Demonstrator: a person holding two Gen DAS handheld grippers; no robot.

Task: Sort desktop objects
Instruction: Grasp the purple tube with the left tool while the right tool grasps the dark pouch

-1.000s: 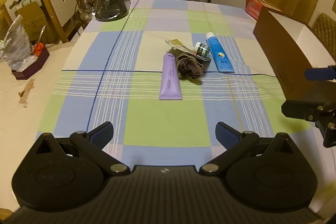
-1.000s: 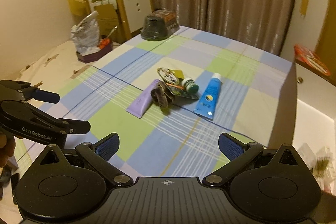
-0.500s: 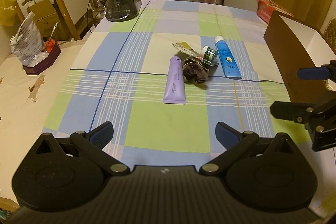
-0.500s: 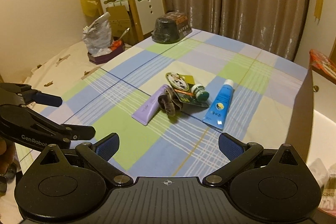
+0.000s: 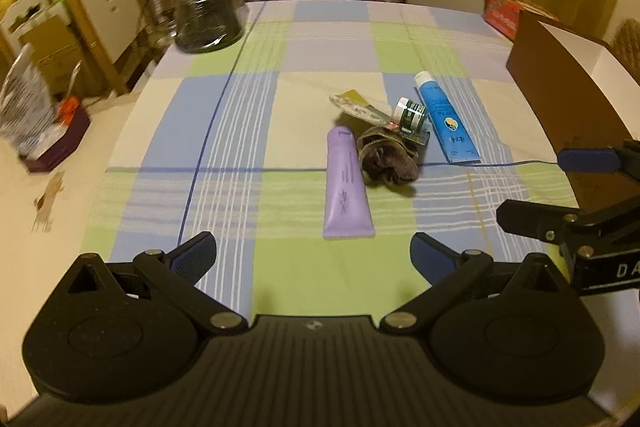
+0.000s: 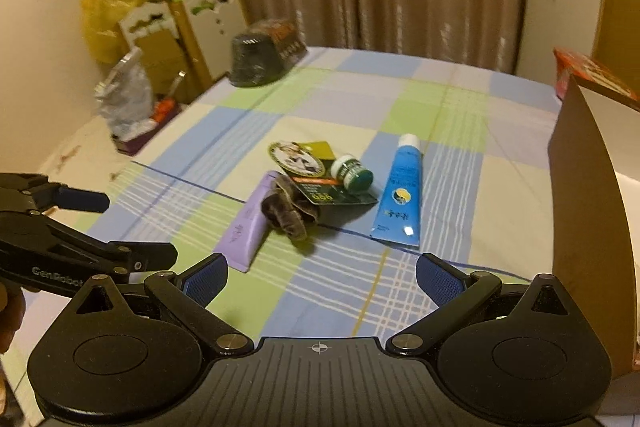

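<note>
A small heap lies mid-table on the checked cloth: a purple tube (image 5: 346,186) (image 6: 248,225), a dark brown scrunchie (image 5: 387,159) (image 6: 289,214) on a printed card (image 6: 316,171), a small green-capped jar (image 5: 411,111) (image 6: 352,174) and a blue tube (image 5: 447,123) (image 6: 400,197). My left gripper (image 5: 313,259) hangs open, short of the purple tube, nothing between its fingers. Open too is my right gripper (image 6: 320,281), near the blue tube's flat end and holding nothing. Each gripper shows at the edge of the other's view.
A brown box with a white inside (image 5: 568,83) (image 6: 588,187) stands at the table's right edge. A dark wrapped tub (image 5: 208,21) sits at the far left corner, a red box (image 5: 504,9) far right. Chairs and a bag-filled tray (image 5: 44,131) are off the left side.
Both grippers have moved forward toward the heap, which looks larger and closer now. Both stay open. The objects on the cloth have not moved.
</note>
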